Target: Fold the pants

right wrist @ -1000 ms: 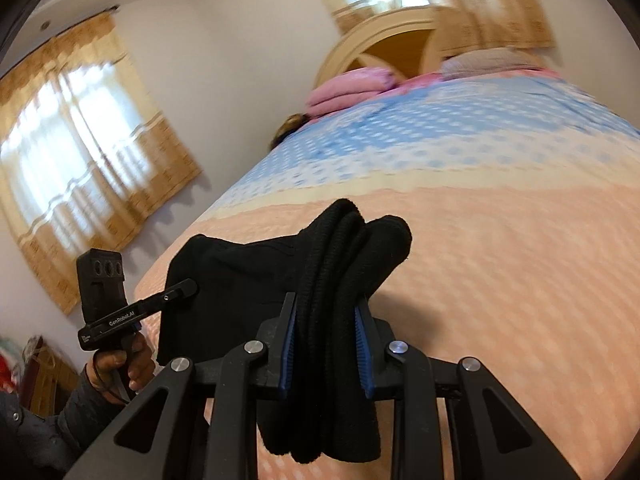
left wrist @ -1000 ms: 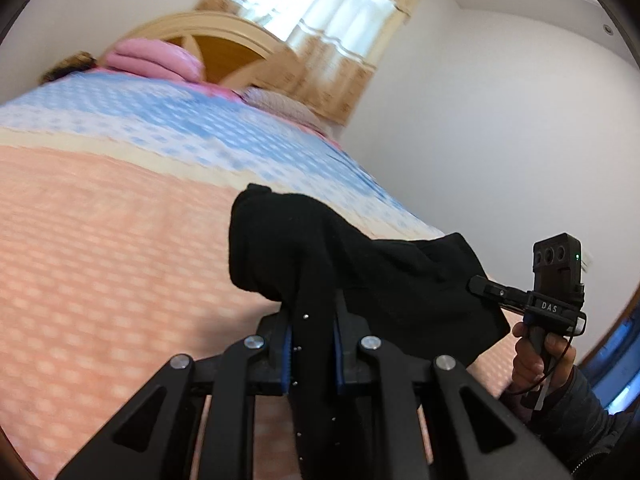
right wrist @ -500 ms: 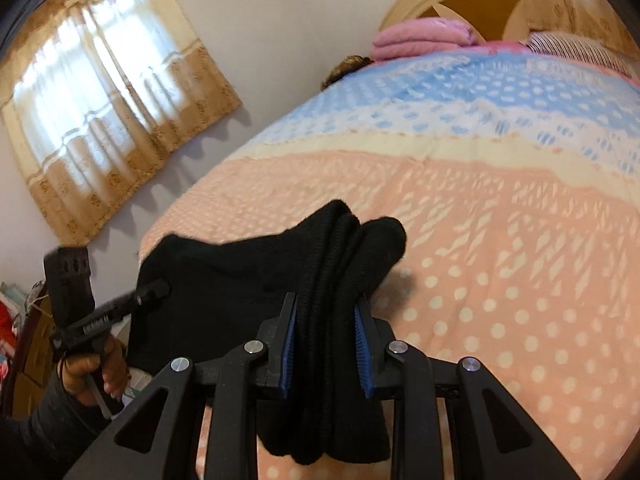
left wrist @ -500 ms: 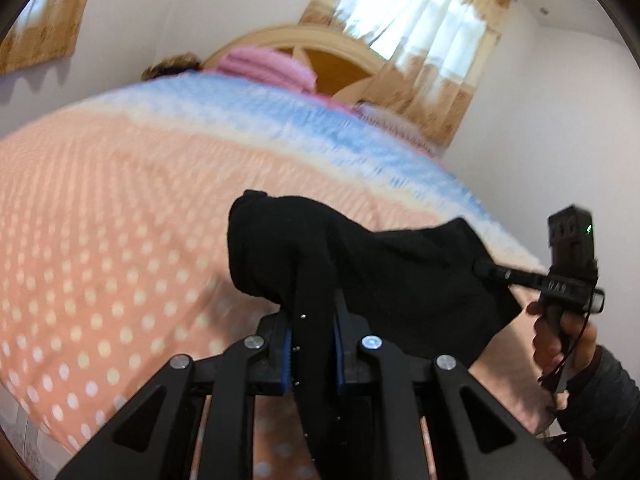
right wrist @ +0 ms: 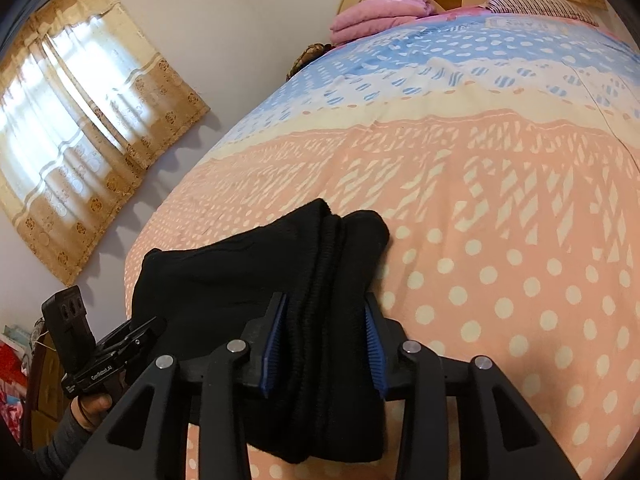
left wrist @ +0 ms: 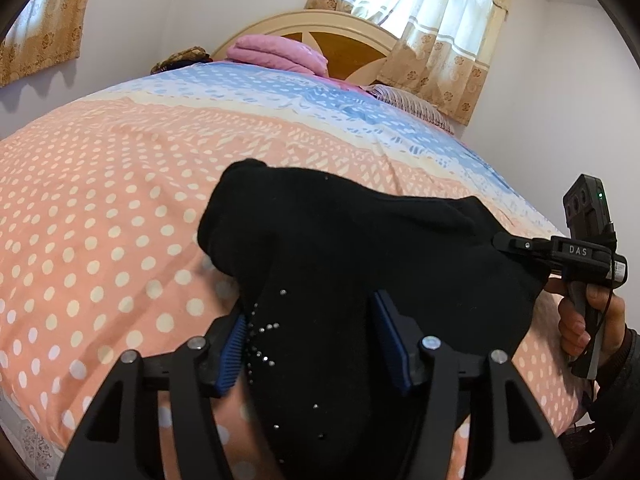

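Observation:
Black pants (left wrist: 360,248) hang stretched between my two grippers, just above the near end of the bed. My left gripper (left wrist: 316,344) has its jaws wide apart, and the cloth with small rhinestones drapes loosely between the blue pads (left wrist: 234,344). My right gripper (right wrist: 324,340) also stands open, with a thick bunched fold of the pants (right wrist: 332,280) lying between its pads (right wrist: 374,344). Each gripper shows in the other's view: the right one (left wrist: 520,246) at the cloth's right edge, the left one (right wrist: 132,332) at its left edge.
The bed (left wrist: 100,208) has an orange polka-dot cover that turns blue and white towards the headboard (left wrist: 340,36). Folded pink bedding (left wrist: 276,50) and a striped pillow (right wrist: 532,4) lie at the head. Curtained windows (right wrist: 72,120) and white walls surround the bed.
Both grippers have opened their jaws; before, they pinched the pants tightly. Both have tilted down towards the bed, and the pants have come lower over the orange cover.

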Motion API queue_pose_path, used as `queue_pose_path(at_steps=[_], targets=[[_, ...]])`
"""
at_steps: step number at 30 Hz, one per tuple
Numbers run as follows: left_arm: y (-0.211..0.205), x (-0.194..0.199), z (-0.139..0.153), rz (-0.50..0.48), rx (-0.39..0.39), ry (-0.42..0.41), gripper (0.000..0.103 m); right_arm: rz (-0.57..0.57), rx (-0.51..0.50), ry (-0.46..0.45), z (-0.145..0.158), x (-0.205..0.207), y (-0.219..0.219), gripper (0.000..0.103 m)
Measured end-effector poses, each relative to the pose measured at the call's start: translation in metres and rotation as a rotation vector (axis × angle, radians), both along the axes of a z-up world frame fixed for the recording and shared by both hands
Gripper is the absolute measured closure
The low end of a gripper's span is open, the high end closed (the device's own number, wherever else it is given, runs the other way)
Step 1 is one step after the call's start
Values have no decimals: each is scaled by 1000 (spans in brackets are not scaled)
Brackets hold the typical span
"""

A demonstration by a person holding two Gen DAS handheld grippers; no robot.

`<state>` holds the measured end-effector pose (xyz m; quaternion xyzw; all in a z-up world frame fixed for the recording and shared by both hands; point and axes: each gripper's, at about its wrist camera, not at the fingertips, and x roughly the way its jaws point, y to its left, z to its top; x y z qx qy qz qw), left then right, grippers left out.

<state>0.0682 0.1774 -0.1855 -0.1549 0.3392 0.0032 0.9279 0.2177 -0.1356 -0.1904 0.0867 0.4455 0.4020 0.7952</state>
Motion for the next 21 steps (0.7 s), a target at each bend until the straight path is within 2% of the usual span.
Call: queue_pose_path(at_steps=[5, 14, 16, 21], targets=[[-5, 0, 2, 18, 30, 22, 30, -9, -17, -19, -1, 0, -3, 61], [-8, -6, 17, 54, 109, 28, 28, -25, -21, -63, 7, -10, -14, 57], [-9, -9, 22, 61, 115, 22, 25, -35, -42, -92, 11, -15, -18, 56], [-14, -20, 39, 64, 153, -2, 24, -79, -98, -182, 27, -38, -31, 52]])
